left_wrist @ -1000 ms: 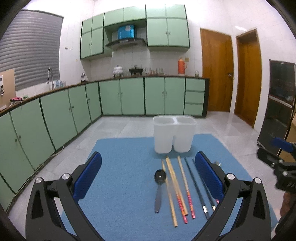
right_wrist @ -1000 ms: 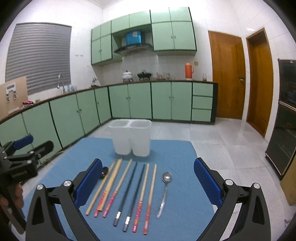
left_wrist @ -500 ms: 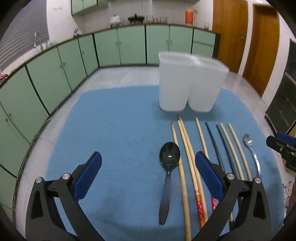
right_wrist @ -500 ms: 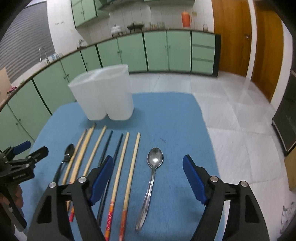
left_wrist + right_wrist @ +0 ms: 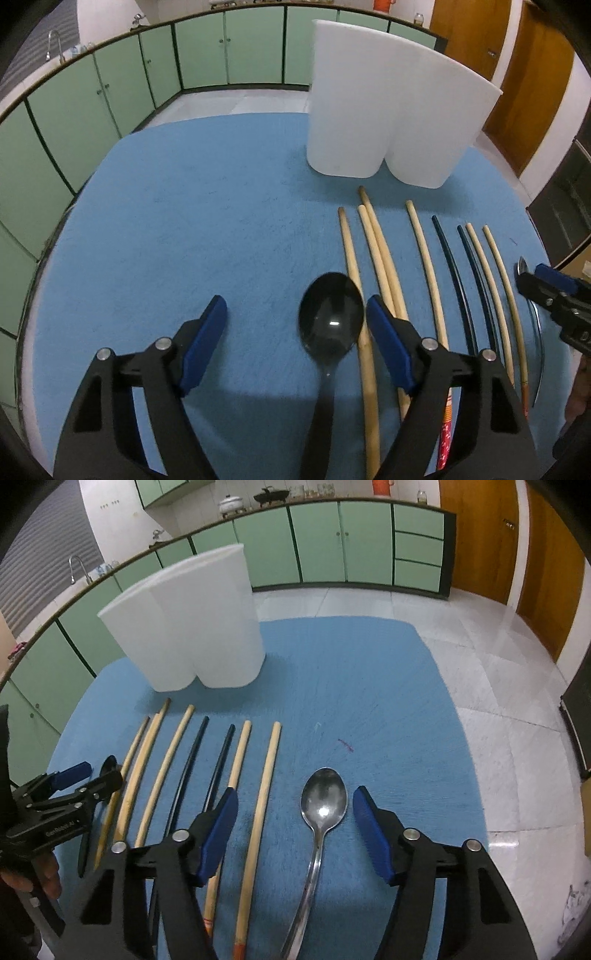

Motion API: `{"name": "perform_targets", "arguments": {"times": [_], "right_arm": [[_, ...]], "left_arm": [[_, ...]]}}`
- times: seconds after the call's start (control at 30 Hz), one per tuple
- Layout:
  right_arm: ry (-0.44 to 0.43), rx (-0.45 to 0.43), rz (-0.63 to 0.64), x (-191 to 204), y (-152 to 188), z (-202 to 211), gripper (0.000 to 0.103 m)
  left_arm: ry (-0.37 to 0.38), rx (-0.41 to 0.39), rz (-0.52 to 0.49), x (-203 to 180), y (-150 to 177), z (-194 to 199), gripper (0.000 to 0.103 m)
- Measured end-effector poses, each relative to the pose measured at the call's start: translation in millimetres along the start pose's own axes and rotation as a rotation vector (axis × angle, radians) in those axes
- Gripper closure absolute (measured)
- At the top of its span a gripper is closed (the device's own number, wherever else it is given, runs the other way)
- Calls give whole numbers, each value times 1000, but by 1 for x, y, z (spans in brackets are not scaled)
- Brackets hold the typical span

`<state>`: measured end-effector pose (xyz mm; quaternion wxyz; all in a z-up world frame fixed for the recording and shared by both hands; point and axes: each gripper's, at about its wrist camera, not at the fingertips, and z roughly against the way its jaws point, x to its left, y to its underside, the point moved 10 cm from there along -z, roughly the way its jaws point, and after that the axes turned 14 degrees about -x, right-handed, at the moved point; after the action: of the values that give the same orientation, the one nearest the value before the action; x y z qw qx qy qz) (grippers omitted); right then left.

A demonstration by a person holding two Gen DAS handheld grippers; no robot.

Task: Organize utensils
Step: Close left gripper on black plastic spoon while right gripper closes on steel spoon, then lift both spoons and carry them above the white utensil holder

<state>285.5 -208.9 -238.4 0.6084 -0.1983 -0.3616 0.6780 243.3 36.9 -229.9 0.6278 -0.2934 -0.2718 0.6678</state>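
A black spoon (image 5: 330, 321) lies on the blue mat (image 5: 192, 206), between the open fingers of my left gripper (image 5: 295, 332), close above the mat. A silver spoon (image 5: 322, 812) lies between the open fingers of my right gripper (image 5: 293, 821), low over the mat. Several wooden and black chopsticks (image 5: 236, 771) lie in a row between the two spoons; they also show in the left wrist view (image 5: 424, 258). A white two-compartment holder (image 5: 388, 110) stands at the far side of the mat, also in the right wrist view (image 5: 192, 620).
The mat covers a table with its edges close on all sides. Green kitchen cabinets (image 5: 332, 539) line the far wall, and wooden doors (image 5: 480, 535) stand at the right. The left gripper shows at the left of the right wrist view (image 5: 74, 786).
Both grippers have come down and forward toward the mat. The left now straddles the black spoon, the right the silver spoon. Both jaws have narrowed somewhat.
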Motion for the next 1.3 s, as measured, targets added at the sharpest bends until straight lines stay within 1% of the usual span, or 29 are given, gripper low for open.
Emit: {"name": "perform_targets", "arguments": {"times": [0.13, 0.23, 0.33, 0.37, 0.43, 0.47, 0.5, 0.53, 0.6, 0.73, 0.8, 0.83, 0.97, 1.07, 1.13, 1.17, 1.3], "right_arm": [[8, 23, -6, -2, 3, -9, 43], [6, 24, -7, -2, 1, -10, 44], [6, 28, -17, -2, 2, -8, 45], [11, 28, -11, -2, 3, -8, 45], [20, 23, -2, -4, 2, -8, 50], [16, 22, -6, -3, 2, -8, 53], [9, 21, -15, -2, 1, -8, 59], [-1, 21, -23, -1, 1, -8, 66], [-20, 25, -32, 0, 1, -8, 69], [-36, 22, -33, -1, 3, -4, 69], [-25, 12, -35, -5, 2, 1, 69], [-22, 12, -37, -7, 2, 1, 69], [31, 29, -2, -17, 6, 0, 71], [25, 23, -9, -18, 5, 2, 71], [2, 13, -13, -13, 3, 5, 69], [-7, 11, -13, -12, 3, 6, 69], [-20, 21, 20, -4, 3, 5, 69]], "left_arm": [[6, -4, -8, 1, -2, 0, 31], [16, -8, 4, -3, -5, 1, 33], [35, -16, 27, -8, -7, -4, 40], [42, -22, 35, -8, -7, -2, 44], [54, -29, 42, -9, -8, 0, 53], [61, -32, 45, -10, -8, 0, 59], [71, -34, 48, -11, -8, 0, 65], [78, -33, 50, -11, -8, 1, 66], [94, -27, 60, -11, -13, 2, 69], [111, -27, 85, -8, -16, 2, 67], [109, -31, 81, -6, -16, 3, 64], [103, -32, 76, -1, -15, 4, 64], [59, -38, 57, 6, -14, 1, 64], [48, -40, 37, 8, -13, 0, 64], [50, -39, 47, 6, -14, 2, 59], [56, -40, 57, 4, -13, 3, 56], [61, -49, 43, -3, -14, 7, 53]]}}
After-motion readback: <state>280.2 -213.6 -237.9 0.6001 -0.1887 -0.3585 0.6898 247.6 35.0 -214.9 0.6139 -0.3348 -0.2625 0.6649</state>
